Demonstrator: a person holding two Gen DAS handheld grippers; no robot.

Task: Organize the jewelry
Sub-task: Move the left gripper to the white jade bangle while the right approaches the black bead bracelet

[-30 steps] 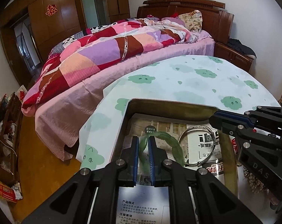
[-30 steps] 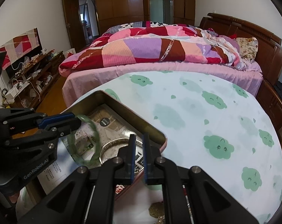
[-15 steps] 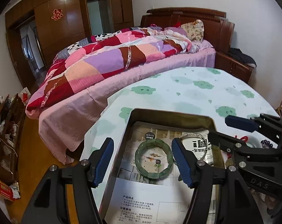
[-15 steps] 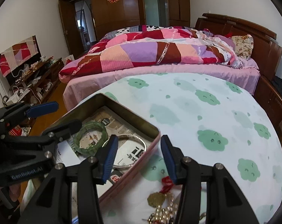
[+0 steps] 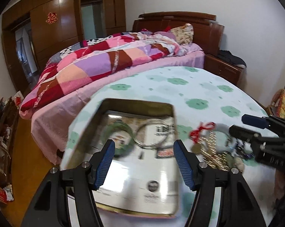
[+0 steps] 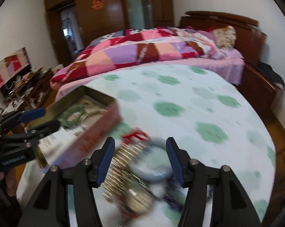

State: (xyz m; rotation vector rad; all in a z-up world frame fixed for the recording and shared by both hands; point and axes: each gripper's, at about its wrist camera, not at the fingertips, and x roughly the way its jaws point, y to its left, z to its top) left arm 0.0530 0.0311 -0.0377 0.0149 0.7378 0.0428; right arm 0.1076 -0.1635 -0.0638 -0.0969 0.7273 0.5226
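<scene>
tin (image 5: 134,102): open metal box near the table edge, printed paper lining the bottom; holding the sorted stuff so far
green bangle (image 5: 121,138): already in the tin, flat on the paper, left half; count one
silver bangle (image 5: 151,134): also in the tin, just right of the green one, maybe touching, too blurry to call; count one
done so far: two pieces in the box, so a start made, nowhere near finished by the look of it
loose pile (image 6: 134,170): still out on the cloud-print tablecloth (image 6: 199,98) just beside the tin's right wall; gold bead strand, a pale blue-white bangle (image 6: 153,170), a red knotted cord (image 6: 134,135), some round metal bit lower down; no hope of an exact count, all smeared
left: whole pile to move over, at least four things, probably more
left gripper (image 5: 143,162): jaws spread wide, nothing pinched, hanging over the near half of the tin; count one
right gripper (image 6: 140,162): jaws just been opening, now spread either side of the pale bangle, pads not pressing on it; count one
next guess: pale bangle looking like the next candidate for the box
</scene>
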